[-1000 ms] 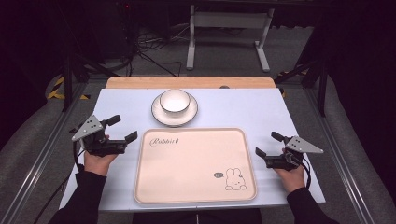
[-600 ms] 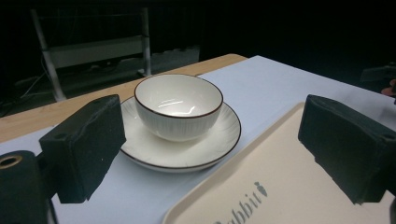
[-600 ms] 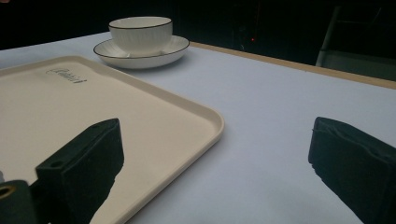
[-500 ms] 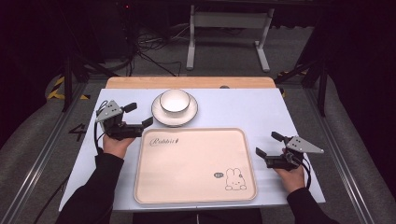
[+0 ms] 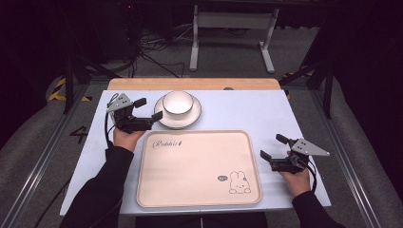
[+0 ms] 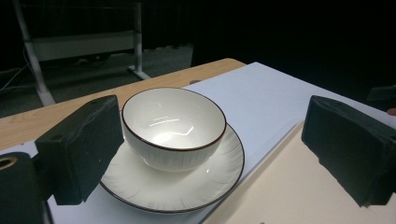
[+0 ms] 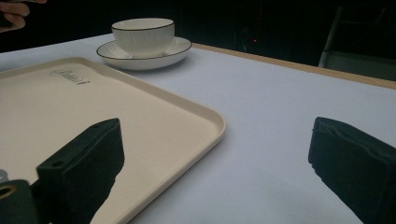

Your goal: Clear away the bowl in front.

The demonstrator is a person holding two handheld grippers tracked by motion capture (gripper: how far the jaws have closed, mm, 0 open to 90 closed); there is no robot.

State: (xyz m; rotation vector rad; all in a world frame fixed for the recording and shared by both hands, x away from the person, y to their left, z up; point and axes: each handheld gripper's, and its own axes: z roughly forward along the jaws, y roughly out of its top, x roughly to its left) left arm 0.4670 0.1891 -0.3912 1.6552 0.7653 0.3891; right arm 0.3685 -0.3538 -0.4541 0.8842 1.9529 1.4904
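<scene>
A white bowl [image 5: 177, 102] with a dark rim sits on a white plate [image 5: 164, 120] at the back of the table. My left gripper [image 5: 148, 109] is open just left of the plate, its jaws pointing at it. In the left gripper view the bowl [image 6: 173, 126] and plate [image 6: 187, 186] lie between the spread jaws. A cream tray [image 5: 199, 166] with a rabbit drawing lies at the front middle. My right gripper [image 5: 273, 147] is open, right of the tray, with nothing between its jaws. The right gripper view shows the tray's corner [image 7: 205, 121] and the bowl [image 7: 142, 35] far off.
The white table top [image 5: 247, 111] has a wooden strip [image 5: 190, 84] along its back edge. A metal stand [image 5: 230, 28] and cables lie on the floor behind. Bare table lies right of the plate and behind the right gripper.
My left gripper has moved from the table's left side forward and right, up to the plate, still open. The right gripper has stayed where it was.
</scene>
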